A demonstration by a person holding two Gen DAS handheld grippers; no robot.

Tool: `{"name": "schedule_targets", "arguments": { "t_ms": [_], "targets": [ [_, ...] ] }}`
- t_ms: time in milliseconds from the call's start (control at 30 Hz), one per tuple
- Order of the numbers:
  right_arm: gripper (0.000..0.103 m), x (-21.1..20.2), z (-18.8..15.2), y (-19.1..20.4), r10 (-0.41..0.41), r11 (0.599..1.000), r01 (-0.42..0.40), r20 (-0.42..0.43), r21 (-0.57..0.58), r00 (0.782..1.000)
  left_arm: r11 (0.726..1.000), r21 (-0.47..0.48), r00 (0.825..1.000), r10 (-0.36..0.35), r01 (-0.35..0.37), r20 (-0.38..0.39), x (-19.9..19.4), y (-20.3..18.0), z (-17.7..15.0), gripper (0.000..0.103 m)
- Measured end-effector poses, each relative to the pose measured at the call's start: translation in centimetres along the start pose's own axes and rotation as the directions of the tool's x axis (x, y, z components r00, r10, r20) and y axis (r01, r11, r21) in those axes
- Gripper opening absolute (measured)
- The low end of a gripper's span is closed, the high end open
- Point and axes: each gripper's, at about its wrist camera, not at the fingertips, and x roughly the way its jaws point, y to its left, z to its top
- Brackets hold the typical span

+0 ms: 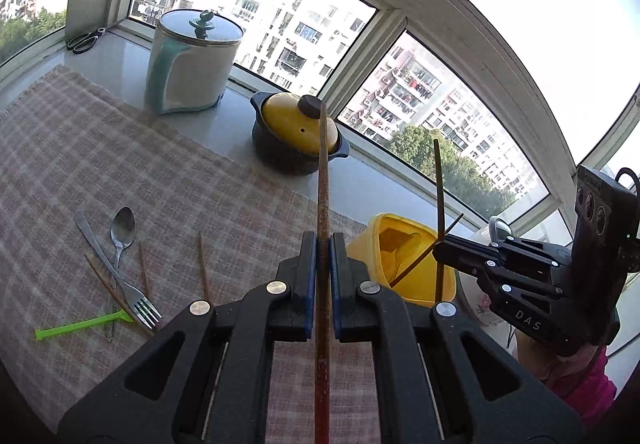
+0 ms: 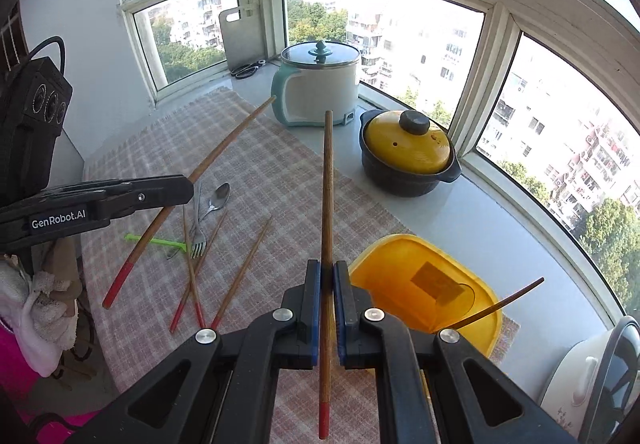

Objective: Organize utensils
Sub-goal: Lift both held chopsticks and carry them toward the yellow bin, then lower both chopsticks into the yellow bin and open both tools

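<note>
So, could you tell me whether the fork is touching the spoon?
Touching: in the left wrist view the fork lies directly across the spoon handle on the cloth.

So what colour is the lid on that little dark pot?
Mustard yellow lid with a dark knob, clearest in the right wrist view.

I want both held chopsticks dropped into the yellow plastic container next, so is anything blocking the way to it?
Nothing visible blocks it. The yellow plastic container stands open-topped beside the right gripper, holding only one thin dark chopstick leaning on its rim. The left gripper, shut on its red-tipped wooden chopstick, is also beside it.
</note>
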Motion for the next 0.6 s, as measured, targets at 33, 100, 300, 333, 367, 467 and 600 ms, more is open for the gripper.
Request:
{"name": "schedule_targets", "arguments": {
  "t_ms": [33, 100, 300, 333, 367, 467, 600],
  "targets": [
    [0.003, -0.2, 0.3, -0.8, -0.006, 1.0, 0.006, 0.01, 0.006, 1.0, 1.0, 0.004, 1.0, -0.008, 0.008, 0.004, 0.4, -0.7, 0.3, 0.004],
    [0.003, -0.7, 0.8, -2.0, -0.018, 1.0, 0.017, 0.025, 0.015, 1.0, 1.0, 0.008, 1.0, -0.021, 0.02, 0.011, 1.3, -1.7, 0.8, 0.004],
    [0.003, -0.4, 1.7, -5.3, -0.071, 0.997, 0.07, 0.034, 0.04, 0.997, 0.998, 0.001, 0.998, -0.061, 0.061, 0.02, 4.3, -4.4, 2.2, 0.004],
    [0.003, -0.3, 1.8, -5.8, -0.077, 0.996, 0.076, 0.034, 0.044, 0.996, 0.998, 0.001, 0.998, -0.065, 0.065, 0.021, 4.9, -4.7, 2.5, 0.004],
    [0.003, -0.2, 1.9, -6.3, -0.082, 0.996, 0.08, 0.034, 0.049, 0.996, 0.998, 0.001, 0.997, -0.069, 0.069, 0.022, 5.4, -5.1, 2.7, 0.004],
    [0.003, 0.2, 2.3, -7.6, -0.097, 0.993, 0.095, 0.036, 0.065, 0.995, 0.997, 0.0, 0.997, -0.074, 0.074, 0.024, 6.9, -5.9, 3.2, 0.004],
    [0.003, 0.7, 2.6, -9.7, -0.106, 0.99, 0.102, 0.035, 0.097, 0.994, 0.996, -0.016, 0.996, -0.087, 0.087, 0.014, 9.0, -6.7, 3.7, 0.004]
  ]
}}
